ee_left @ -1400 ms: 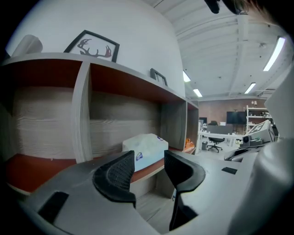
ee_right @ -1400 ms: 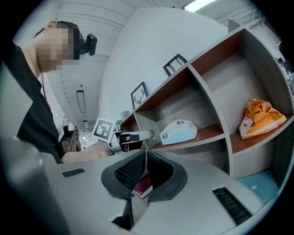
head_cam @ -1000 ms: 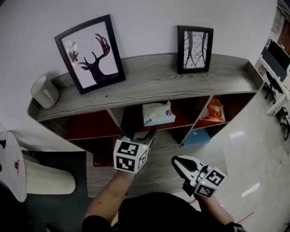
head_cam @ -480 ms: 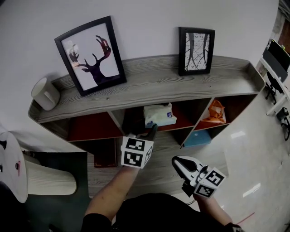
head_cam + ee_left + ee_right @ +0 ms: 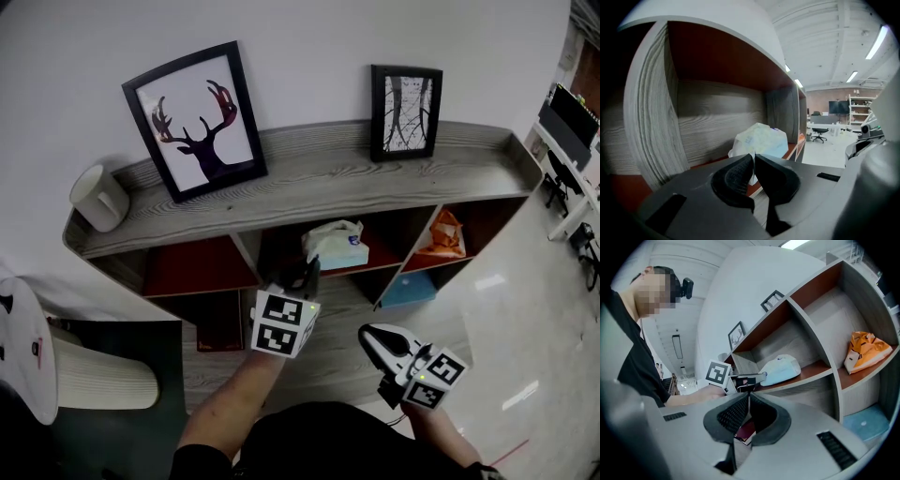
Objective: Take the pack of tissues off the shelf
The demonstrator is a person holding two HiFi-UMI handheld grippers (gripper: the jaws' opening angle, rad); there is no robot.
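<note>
The pack of tissues [image 5: 336,246], white and pale blue in soft wrap, lies in the middle upper cubby of the grey wooden shelf [image 5: 319,178]. My left gripper [image 5: 305,273] reaches into that cubby, its jaws closing to a pinch on the near edge of the pack's wrap. In the left gripper view the pack [image 5: 761,140] sits just beyond the left gripper [image 5: 754,161], with a white sliver of wrap between the pads. My right gripper [image 5: 368,334] hangs low at the right, shut and empty. The right gripper view shows the pack [image 5: 780,370] and the left gripper [image 5: 754,377] at its edge.
A deer picture [image 5: 197,122], a tree picture [image 5: 405,98] and a white cylinder [image 5: 98,197] stand on the shelf top. An orange bag [image 5: 446,230] fills the right cubby, a blue item [image 5: 410,286] lies below it. A dark book [image 5: 220,323] stands in the lower left cubby.
My left gripper moved forward into the middle cubby and its jaws went from wide open to closed on the pack's near edge. The pack has shifted slightly. The right gripper stayed put.
</note>
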